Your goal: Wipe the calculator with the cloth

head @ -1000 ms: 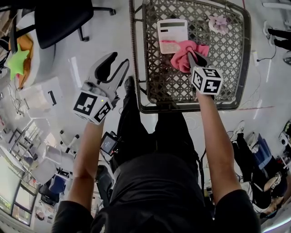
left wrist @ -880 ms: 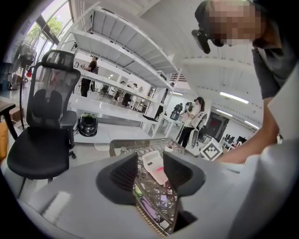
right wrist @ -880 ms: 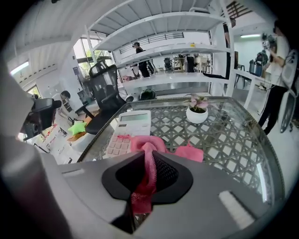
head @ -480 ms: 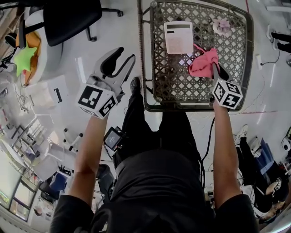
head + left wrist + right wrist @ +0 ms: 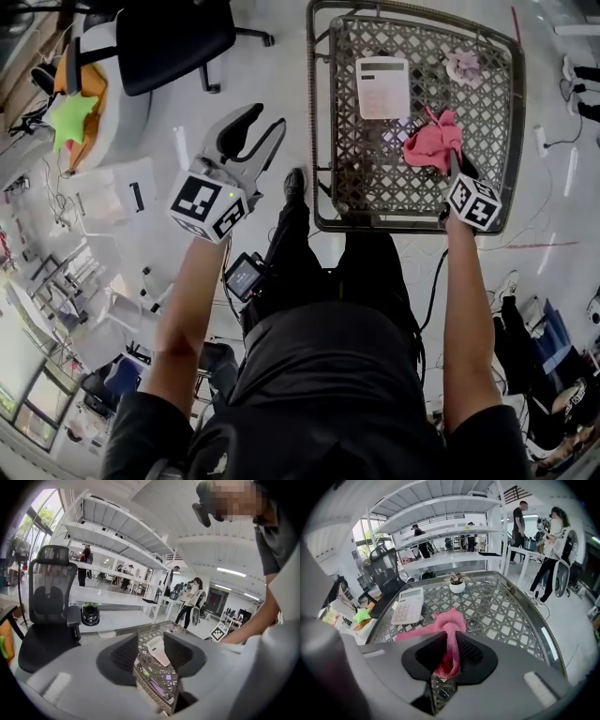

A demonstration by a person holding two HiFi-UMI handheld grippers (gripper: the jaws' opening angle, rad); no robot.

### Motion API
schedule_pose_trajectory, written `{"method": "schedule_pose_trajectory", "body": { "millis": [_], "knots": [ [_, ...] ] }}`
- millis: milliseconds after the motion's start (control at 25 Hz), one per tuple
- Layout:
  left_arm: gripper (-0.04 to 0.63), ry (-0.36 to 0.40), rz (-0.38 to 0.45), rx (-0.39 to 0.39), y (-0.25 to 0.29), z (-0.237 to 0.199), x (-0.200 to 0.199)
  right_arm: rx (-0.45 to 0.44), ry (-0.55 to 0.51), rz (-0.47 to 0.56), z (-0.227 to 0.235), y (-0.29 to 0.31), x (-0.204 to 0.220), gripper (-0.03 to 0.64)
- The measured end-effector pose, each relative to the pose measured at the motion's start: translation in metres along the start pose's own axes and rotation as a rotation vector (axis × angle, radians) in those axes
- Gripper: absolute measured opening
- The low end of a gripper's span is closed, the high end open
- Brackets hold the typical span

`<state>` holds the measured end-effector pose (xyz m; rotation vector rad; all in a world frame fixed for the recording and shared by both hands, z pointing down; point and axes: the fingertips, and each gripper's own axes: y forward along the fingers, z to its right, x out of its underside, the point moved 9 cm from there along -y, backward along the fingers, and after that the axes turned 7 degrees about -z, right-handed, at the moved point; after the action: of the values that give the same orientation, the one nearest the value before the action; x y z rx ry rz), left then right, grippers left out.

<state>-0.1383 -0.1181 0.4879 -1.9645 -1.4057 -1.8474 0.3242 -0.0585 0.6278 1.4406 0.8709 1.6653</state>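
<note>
On the lattice table (image 5: 157,679), the calculator (image 5: 157,650) shows partly behind the left gripper (image 5: 151,641).

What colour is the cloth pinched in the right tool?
Pink, no pattern visible; the cloth shows best in the right gripper view.

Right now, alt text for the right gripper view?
The right gripper, jaws beginning to open, pinches a bunched pink cloth over a metal lattice table. A white calculator lies left of the cloth, apart from it; a small potted plant stands farther back.
</note>
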Motion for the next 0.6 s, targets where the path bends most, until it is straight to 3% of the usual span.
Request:
{"method": "schedule_pose_trajectory", "body": {
  "millis": [280, 600],
  "knots": [
    [0.190, 0.036, 0.006, -0.013, -0.034, -0.002, -0.017, -0.025, 0.044, 0.041, -0.003, -0.040, -0.002, 0.106],
    [0.190, 0.095, 0.058, -0.005, -0.077, -0.006, -0.056, -0.038, 0.058, 0.220, -0.025, -0.122, -0.033, 0.107]
  ]
}}
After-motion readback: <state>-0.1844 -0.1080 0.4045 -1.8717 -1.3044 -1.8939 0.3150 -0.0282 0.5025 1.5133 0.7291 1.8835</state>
